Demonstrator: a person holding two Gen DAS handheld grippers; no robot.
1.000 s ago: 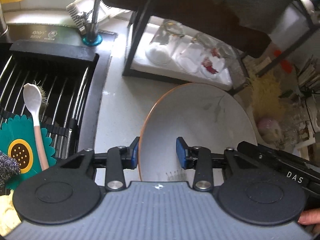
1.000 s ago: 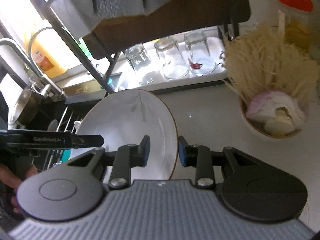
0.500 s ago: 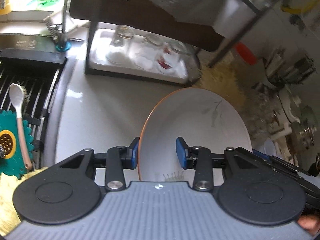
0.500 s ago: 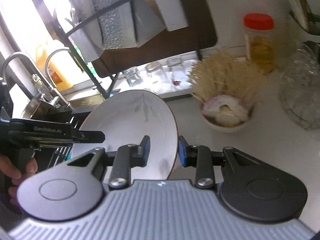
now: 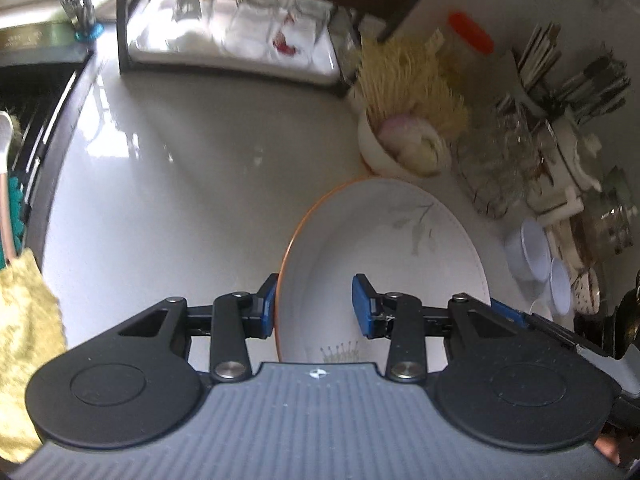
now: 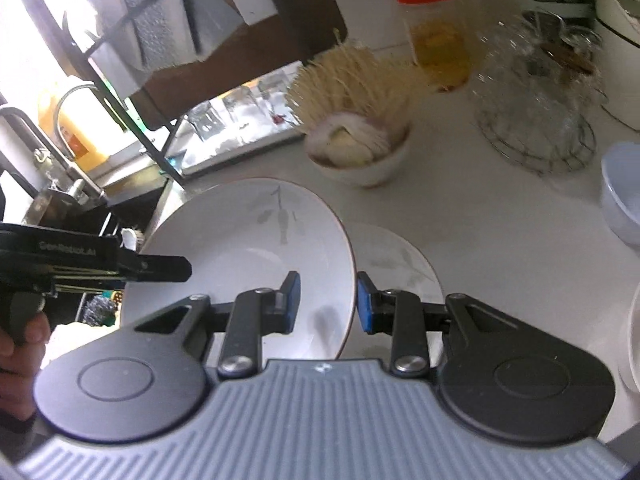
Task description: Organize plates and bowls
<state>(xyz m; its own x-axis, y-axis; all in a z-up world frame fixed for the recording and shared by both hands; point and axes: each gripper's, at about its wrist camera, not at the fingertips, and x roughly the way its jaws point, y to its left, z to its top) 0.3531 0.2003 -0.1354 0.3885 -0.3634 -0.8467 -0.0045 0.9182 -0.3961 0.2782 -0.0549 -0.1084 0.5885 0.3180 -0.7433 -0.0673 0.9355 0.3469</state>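
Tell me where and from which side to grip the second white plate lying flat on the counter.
Take the flat plate by its thin raised rim, on the bare right edge, coming in low from the right. Its left part is hidden behind the held plate, which both tools already grip at opposite rims.

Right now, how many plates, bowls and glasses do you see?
Plates: 2 (held plate, counter plate)
Bowls: 3 (onion bowl, far pale bowl, near pale bowl)
Glasses: 3
Total: 8; a white rim at the right view's edge is unclear.
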